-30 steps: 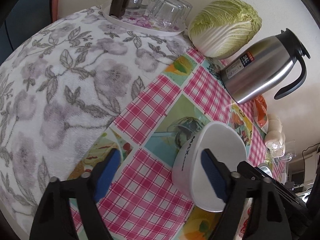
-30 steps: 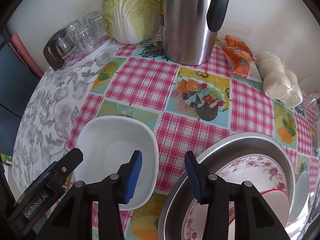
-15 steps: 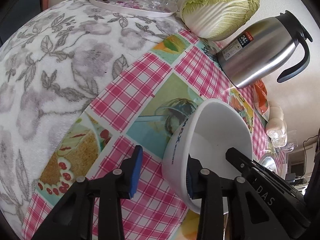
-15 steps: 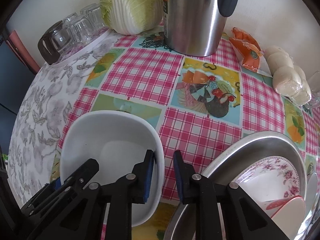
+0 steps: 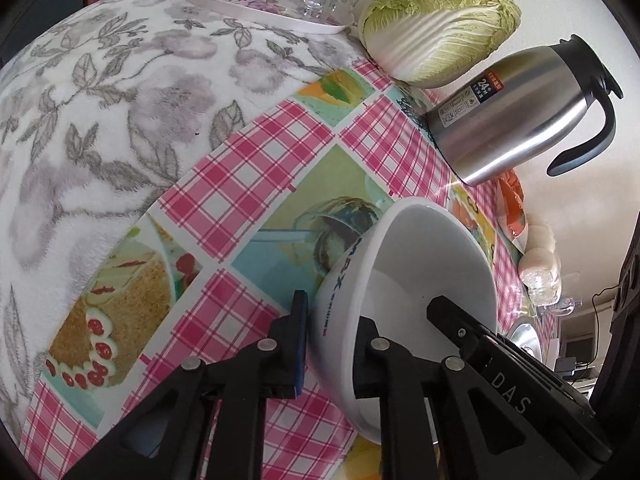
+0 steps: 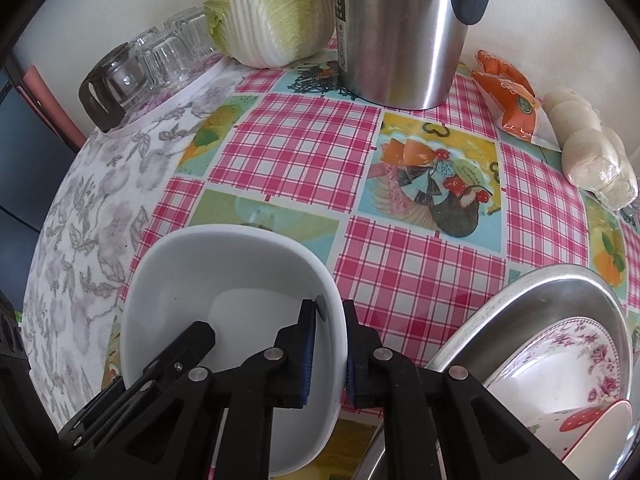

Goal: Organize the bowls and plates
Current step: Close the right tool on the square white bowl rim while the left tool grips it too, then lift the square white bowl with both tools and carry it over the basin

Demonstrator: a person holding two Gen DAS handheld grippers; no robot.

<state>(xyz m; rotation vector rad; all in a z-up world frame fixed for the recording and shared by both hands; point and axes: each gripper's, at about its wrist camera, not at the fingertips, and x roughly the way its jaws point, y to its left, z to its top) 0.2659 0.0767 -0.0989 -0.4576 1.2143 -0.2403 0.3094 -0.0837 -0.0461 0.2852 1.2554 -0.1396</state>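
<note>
Both grippers now clamped on the white bowl [image 6: 224, 292], one each side of its rim. A sec ago both stood wide open above it; half a sec ago half-closed w/ the rim between the pads; now pads press the wall.

- Left gripper [image 5: 332, 344]: closed on the bowl's left wall, one finger outside by the blue lettering, the other inside. Bowl appears tipped in this view; can't tell if that's real or fisheye.
- Right gripper [image 6: 330, 344]: closed on the right rim, inner pad inside the bowl, outer pad outside.
- Bowl location: near front edge of desk [image 6: 304, 148], on the pink-check oilcloth, just right of the grey floral towel [image 5: 104, 92]. Base contact w/ desk not visible, so lifted or not: can't tell.
- Steel basin [image 6: 532, 300] at front-right, just beside the bowl, holds a floral plate [image 6: 560, 356] and a red-rimmed dish [image 6: 596, 436].
- Back edge: napa cabbage [image 6: 272, 8], steel thermos jug [image 6: 400, 32], tray of upturned glasses [image 6: 160, 60]. Untouched.

Judgement: grasp phase done, two-handed hold secured. Next prob. a lift and carry, likely toward the basin stack or onto the towel; destination not evident. Risk: thin rim pinch, smooth glazed wall, may slip or twist if the hands move unevenly.
</note>
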